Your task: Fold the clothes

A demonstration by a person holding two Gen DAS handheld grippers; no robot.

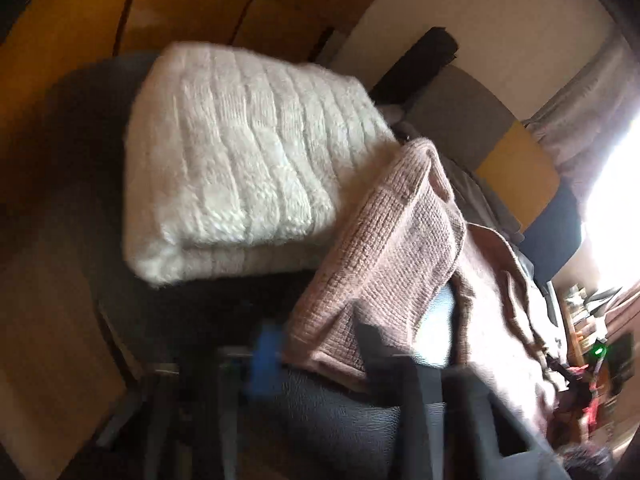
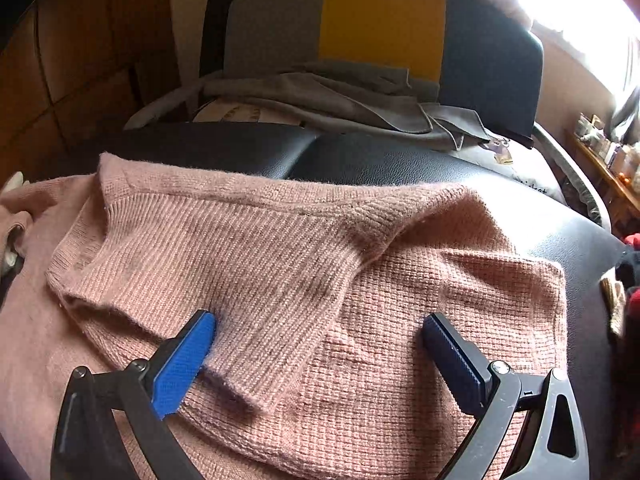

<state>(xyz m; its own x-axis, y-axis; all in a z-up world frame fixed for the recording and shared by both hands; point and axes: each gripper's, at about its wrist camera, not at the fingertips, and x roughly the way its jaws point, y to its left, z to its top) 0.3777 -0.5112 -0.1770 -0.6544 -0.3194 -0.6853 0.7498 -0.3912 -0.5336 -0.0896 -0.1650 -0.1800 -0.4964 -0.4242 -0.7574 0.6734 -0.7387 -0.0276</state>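
We see the pink knit sweater (image 2: 304,280) lying on a black leather seat (image 2: 400,164), its long axis running left to right. Our right gripper (image 2: 318,330) hovers wide open over it; our left gripper (image 1: 320,356), blurred, looks closed on the sweater's edge.

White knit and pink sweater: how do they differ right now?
The white knit is folded into a thick, squared stack; the pink sweater lies loosely spread and rumpled, not yet folded. The white knit is fluffy with broad ridges; the pink sweater has fine ribbing and a waffle texture. Both are knitwear.
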